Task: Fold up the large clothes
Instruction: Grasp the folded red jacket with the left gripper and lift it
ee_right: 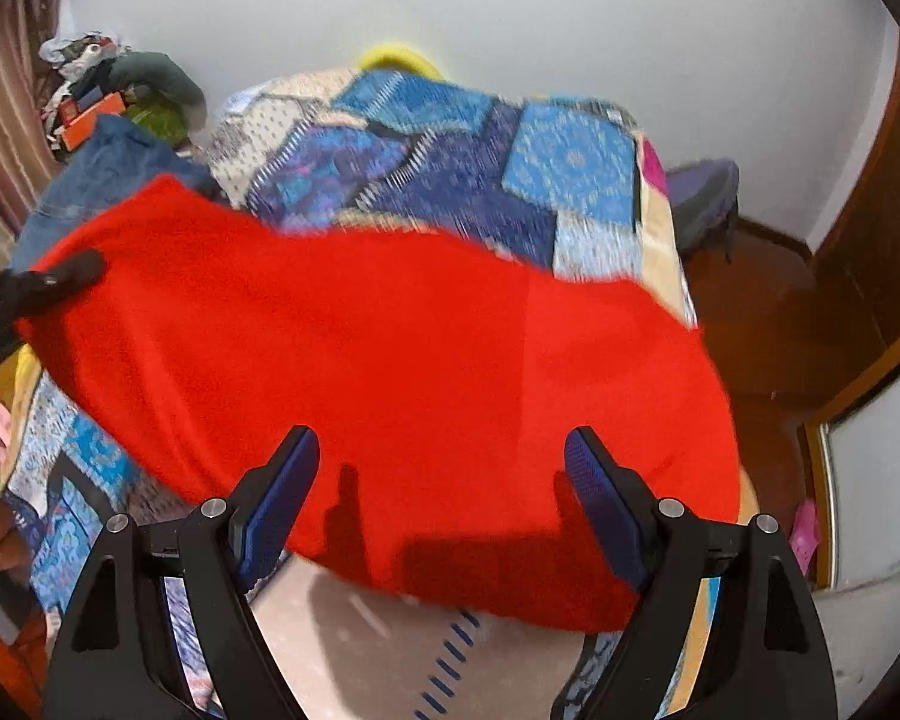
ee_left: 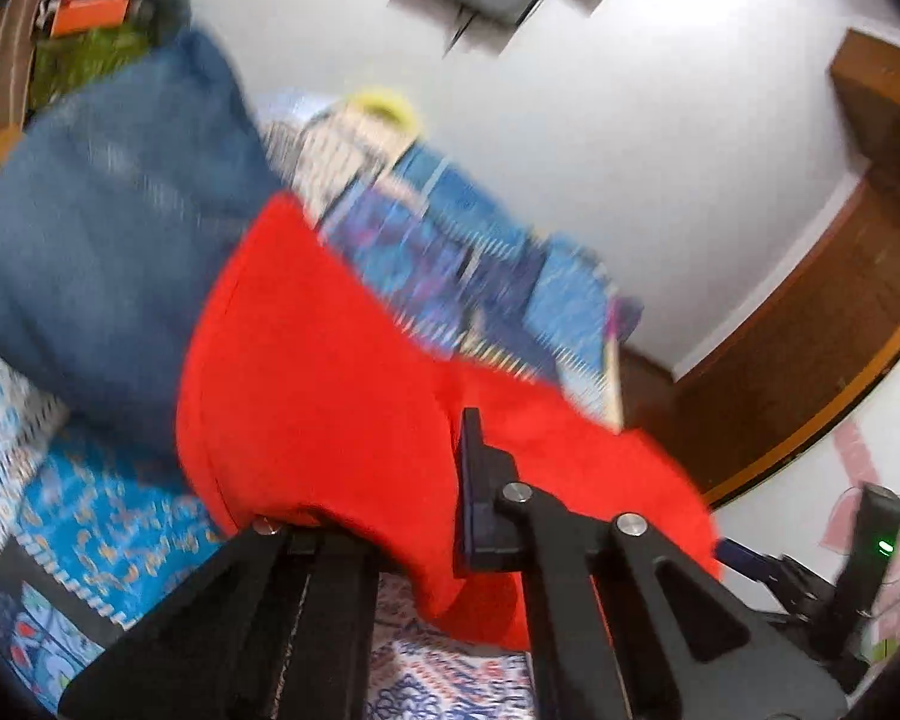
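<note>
A large red garment (ee_right: 390, 372) is spread over the patchwork bed cover (ee_right: 450, 168); it also shows in the left wrist view (ee_left: 318, 372). My left gripper (ee_left: 390, 498) has red cloth bunched between its fingers, and its left finger is hidden under the fabric. In the right wrist view it reaches the garment's left edge (ee_right: 72, 276). My right gripper (ee_right: 444, 468) is open above the near edge of the red garment, holding nothing. Blue jeans (ee_left: 102, 228) lie on the bed beyond the red garment.
A pile of clothes and an orange box (ee_right: 96, 108) sit at the bed's far left by a curtain. A yellow object (ee_right: 396, 57) is at the head of the bed. A wooden floor (ee_right: 768, 324) and door frame are to the right.
</note>
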{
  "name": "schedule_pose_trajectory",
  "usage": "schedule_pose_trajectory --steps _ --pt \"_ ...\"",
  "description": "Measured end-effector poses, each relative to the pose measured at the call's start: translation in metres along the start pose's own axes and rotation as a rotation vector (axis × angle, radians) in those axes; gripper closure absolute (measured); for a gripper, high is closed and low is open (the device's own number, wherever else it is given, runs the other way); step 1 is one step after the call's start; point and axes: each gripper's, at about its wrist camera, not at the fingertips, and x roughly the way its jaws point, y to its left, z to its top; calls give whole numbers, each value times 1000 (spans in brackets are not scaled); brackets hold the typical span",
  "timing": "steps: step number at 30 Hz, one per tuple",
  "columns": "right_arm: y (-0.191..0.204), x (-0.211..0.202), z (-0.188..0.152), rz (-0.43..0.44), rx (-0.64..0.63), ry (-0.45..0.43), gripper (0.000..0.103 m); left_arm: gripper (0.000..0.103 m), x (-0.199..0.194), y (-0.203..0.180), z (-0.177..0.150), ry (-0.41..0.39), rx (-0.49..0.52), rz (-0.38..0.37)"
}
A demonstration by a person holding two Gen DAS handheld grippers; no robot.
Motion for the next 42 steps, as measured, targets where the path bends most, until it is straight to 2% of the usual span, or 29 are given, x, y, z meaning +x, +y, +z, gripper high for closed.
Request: schedule_pose_trajectory --steps 4,9,12,16,18,20,23,25,28,33,36,38,40,41,42 --pt "24 -6 27 54 -34 -43 21 99 -27 -19 11 -88 82 11" --pt "60 19 37 120 -83 3 21 99 -73 -26 6 -170 179 57" --pt "80 45 29 218 -89 74 22 99 -75 -18 5 -188 201 89" --pt "97 91 8 376 -22 246 21 99 -71 -4 -1 -165 214 141" --pt "102 115 -3 430 13 338 21 99 -63 -3 -5 -140 231 159" --pt "103 124 -10 462 24 366 21 99 -54 -7 -10 -126 265 167" --pt "99 113 -9 445 -6 352 21 99 -51 -24 -16 -133 328 172" --pt "86 97 -8 417 2 311 21 99 -47 -32 -16 -125 345 156" --pt "47 61 -13 340 50 190 21 99 -37 -53 -16 -96 375 110" --pt "-37 10 -31 192 203 68 21 99 -12 -117 -44 -8 556 -27" --pt "-80 -16 -50 64 273 13 21 99 16 -154 -81 106 681 -99" --pt "-98 -28 -55 11 305 -1 21 99 41 -166 -111 234 738 -129" --pt "-110 -36 -62 0 341 -10 21 99 66 -168 -143 386 796 -139" --pt "-115 -40 -66 0 356 -9 21 99 74 -164 -157 435 820 -129" --pt "-118 -42 -70 0 364 -7 21 99 78 -159 -165 450 832 -118"
